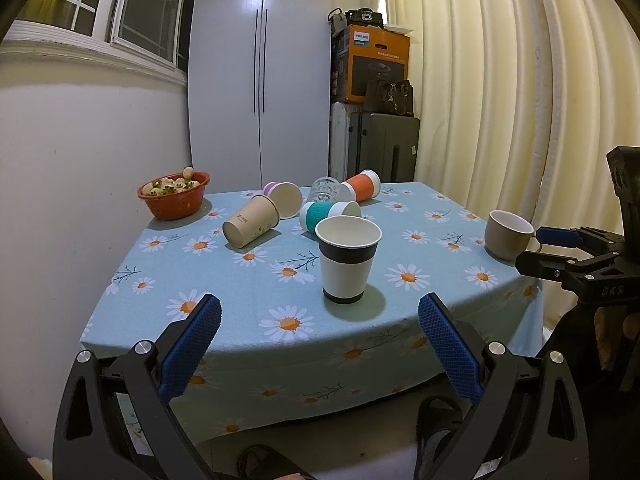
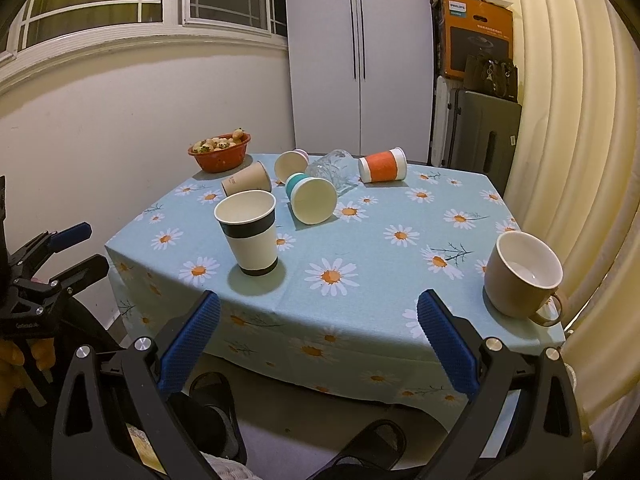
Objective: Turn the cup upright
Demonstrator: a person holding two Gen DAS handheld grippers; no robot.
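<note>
You've got both grippers hanging back off the near edge of the table (image 1: 248,292), and neither one is holding anything. Your left gripper (image 1: 319,332) has its blue pads spread wide apart, and your right gripper (image 2: 318,330) is spread just as wide.

Using the black-banded paper cup (image 1: 348,260) as the reference: it stands upright, mouth up, on the daisy tablecloth near the front of the table. Just behind it lies the teal cup (image 1: 326,216) on its side, close to touching it in the left wrist view. Behind the teal cup a clear glass (image 1: 325,190) lies on its side, and to the right of that glass an orange cup (image 1: 362,185) is also tipped over. Behind and left of the banded cup a brown paper cup (image 1: 250,222) lies on its side, with a pink-bottomed cup (image 1: 285,198) lying right behind it. Farther left still, by the wall, sits a red bowl (image 1: 176,200) of food.

Well off to the right of the banded cup, near the table's edge, a tan mug (image 2: 520,276) stands upright.
</note>
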